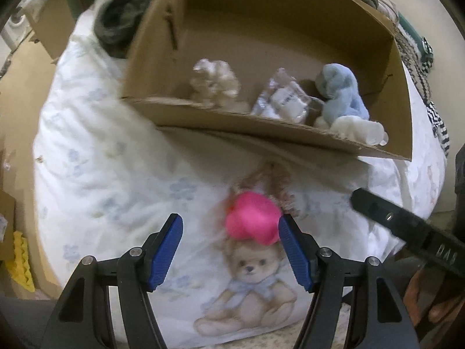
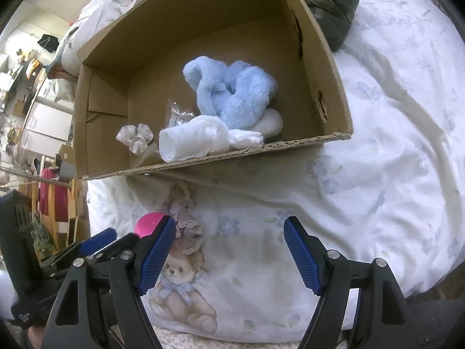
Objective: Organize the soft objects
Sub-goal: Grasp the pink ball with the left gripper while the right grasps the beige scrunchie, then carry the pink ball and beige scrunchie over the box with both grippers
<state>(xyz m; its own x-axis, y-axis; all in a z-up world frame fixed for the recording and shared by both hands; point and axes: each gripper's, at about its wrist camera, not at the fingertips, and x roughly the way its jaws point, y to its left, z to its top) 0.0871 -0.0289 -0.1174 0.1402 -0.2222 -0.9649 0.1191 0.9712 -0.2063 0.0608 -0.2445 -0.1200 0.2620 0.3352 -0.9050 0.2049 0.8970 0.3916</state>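
1. The step in hand is judged to be the pick-up of a loose item: the left gripper [image 1: 231,250] is held with its jaws apart and nothing clamped between them.
2. A pink soft object [image 1: 252,221] is seen just ahead of that gripper, beside its right-hand pad; whether pad and object touch cannot be told through the blur.
3. A lace-trimmed cloth piece [image 2: 186,221] lies just beyond the pink object, against the near wall of the cardboard box [image 2: 290,142].
4. The right gripper [image 2: 229,251] is likewise spread and empty, over bare bedsheet [image 2: 392,145].
5. Further ahead, inside the box, a blue plush [image 2: 229,93], a white cloth roll [image 2: 194,139] and a crumpled white piece [image 2: 135,138] are already placed.
6. The next move is thought to call for the pink object to be centred between the left pads, clamped, lifted over the near wall and released inside.
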